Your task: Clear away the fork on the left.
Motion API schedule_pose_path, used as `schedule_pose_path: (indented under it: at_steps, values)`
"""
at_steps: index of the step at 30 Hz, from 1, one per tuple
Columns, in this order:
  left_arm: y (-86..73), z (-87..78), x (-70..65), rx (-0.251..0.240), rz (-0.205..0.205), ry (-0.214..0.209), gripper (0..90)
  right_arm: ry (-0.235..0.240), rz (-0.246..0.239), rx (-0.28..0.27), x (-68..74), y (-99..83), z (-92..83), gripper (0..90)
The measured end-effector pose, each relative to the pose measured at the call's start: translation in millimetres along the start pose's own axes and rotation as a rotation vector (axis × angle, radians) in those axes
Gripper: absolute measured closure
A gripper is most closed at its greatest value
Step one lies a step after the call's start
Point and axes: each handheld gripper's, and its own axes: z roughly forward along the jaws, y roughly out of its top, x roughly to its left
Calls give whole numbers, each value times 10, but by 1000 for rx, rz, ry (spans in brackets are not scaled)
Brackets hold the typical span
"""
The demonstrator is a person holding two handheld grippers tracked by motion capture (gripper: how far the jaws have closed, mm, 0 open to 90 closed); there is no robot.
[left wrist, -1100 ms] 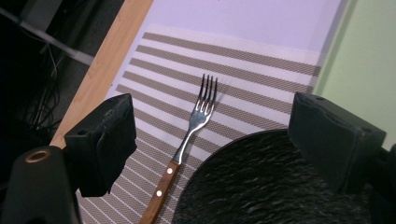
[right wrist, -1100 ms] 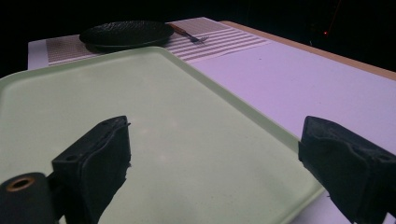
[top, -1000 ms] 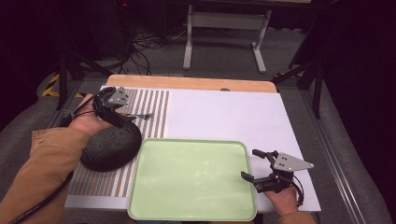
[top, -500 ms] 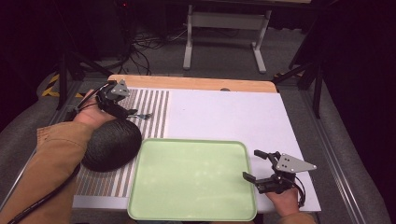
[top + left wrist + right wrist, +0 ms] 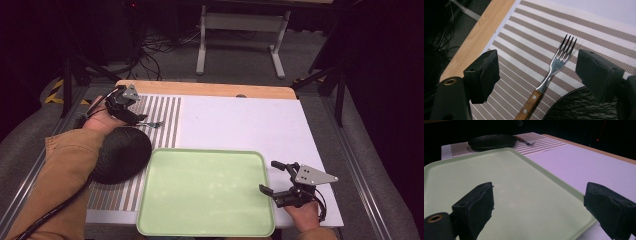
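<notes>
On the far left of the surface (image 5: 240, 120), over the brown-and-white striped placemat (image 5: 165, 112), the left gripper (image 5: 142, 119) hangs above a steel fork with a riveted wooden handle (image 5: 548, 76). In the left gripper view the fork lies flat on the stripes between the 2 black jaws, its 4 tines pointing away and its handle running back toward the camera beside the rim of a round black textured plate (image 5: 584, 105). The jaws stand wide apart, with clear mat showing on both sides of the fork, so nothing is held yet. From the high view the fork (image 5: 153, 124) is small and partly hidden by the gripper, so its exact lie there is hard to read, though it seems to sit just far of the plate (image 5: 120, 154).

The step in hand looks like the approach for picking up the fork. The next move calls for lowering the left gripper until the pads straddle the neck or upper handle, then closing across that narrow width. Since the fork lies flat, the pads must reach nearly to the mat to catch it, and the nearby plate rim leaves little room on that side.

At the near right, the right gripper (image 5: 277, 180) rests with its jaws open and empty at the right edge of the pale green rectangular plastic tray (image 5: 205, 195), which may be where the fork goes.
</notes>
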Motion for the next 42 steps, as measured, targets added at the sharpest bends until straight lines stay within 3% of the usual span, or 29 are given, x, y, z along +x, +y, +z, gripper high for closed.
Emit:
schedule_pose_path:
  at_steps: [7, 23, 28, 33, 42]
  values:
    - [-83, 88, 59, 29, -38, 1, 205, 8, 1, 1, 4, -12, 11, 97]
    - [-133, 242, 79, 117, -17, 15, 274, 15, 4, 1, 9, -18, 19, 97]
    - [-123, 298, 58, 154, 14, 10, 295, 21, 5, 1, 14, -20, 25, 98]
    - [-130, 355, 59, 196, -21, -2, 322, 24, 6, 0, 17, -20, 21, 102]
    - [-94, 451, 60, 240, 10, -31, 389, 21, 19, -8, 24, -52, -27, 102]
